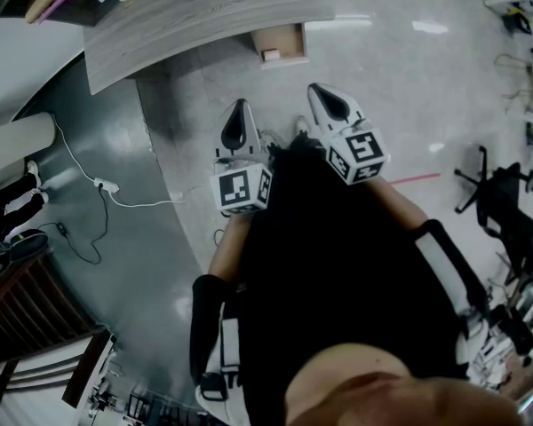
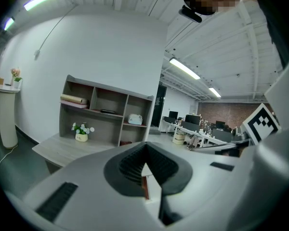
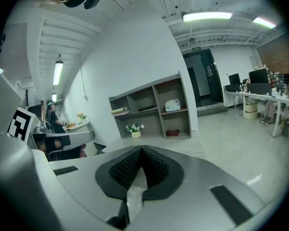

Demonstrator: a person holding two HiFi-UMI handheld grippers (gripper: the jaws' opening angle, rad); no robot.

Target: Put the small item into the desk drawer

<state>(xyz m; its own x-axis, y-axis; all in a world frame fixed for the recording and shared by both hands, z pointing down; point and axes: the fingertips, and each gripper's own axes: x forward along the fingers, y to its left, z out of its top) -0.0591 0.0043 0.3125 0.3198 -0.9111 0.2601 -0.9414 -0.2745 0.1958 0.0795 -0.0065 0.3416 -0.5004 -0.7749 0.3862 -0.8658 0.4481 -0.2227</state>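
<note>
I am standing on the floor a little way from the curved grey wooden desk point(image 1: 204, 11). Under its front edge a light wooden drawer box point(image 1: 280, 43) stands open, with a small white thing point(image 1: 271, 54) in it. Both grippers are held at chest height, pointing toward the desk. The left gripper point(image 1: 241, 106) is shut with nothing held, and its tips meet in its own view point(image 2: 145, 148). My right gripper point(image 1: 318, 89) is also shut and empty point(image 3: 141, 150). I cannot make out any small item in either gripper.
A shelf unit point(image 2: 106, 112) and a potted flower point(image 2: 81, 131) stand on the desk. A white cable with a power strip point(image 1: 107, 185) lies on the dark floor at left. A person point(image 1: 9, 204) stands far left, an office chair point(image 1: 502, 198) at right.
</note>
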